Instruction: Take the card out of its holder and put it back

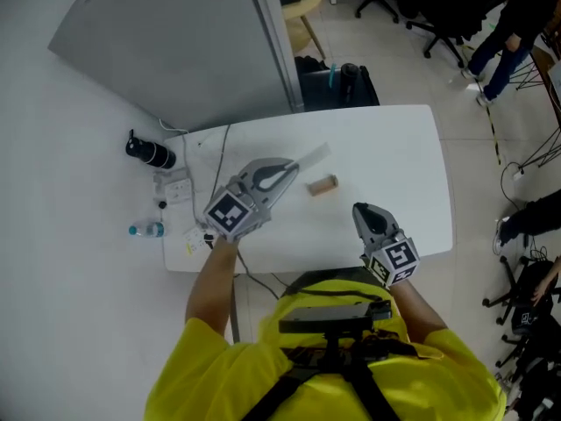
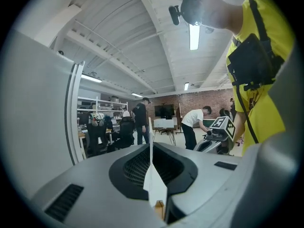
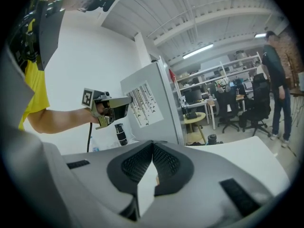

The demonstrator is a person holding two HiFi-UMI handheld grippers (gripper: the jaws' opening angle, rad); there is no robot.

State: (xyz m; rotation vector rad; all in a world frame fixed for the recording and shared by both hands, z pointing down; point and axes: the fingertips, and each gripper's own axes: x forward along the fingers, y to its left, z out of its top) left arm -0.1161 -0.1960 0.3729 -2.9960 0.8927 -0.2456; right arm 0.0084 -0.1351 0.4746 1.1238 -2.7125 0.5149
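My left gripper hovers over the middle of the white table, shut on a thin pale card that sticks out past its tips toward the far right. In the left gripper view the card shows edge-on between the closed jaws. The small wooden holder lies on the table just right of that gripper, and no card is in it. My right gripper sits near the table's front edge, right of the holder, shut with nothing in it; its tips meet.
A grey partition panel stands behind the table's left end. A black cylinder, a socket strip and a water bottle lie off the table's left side, and a cable crosses it. A dark bag and office chairs stand beyond.
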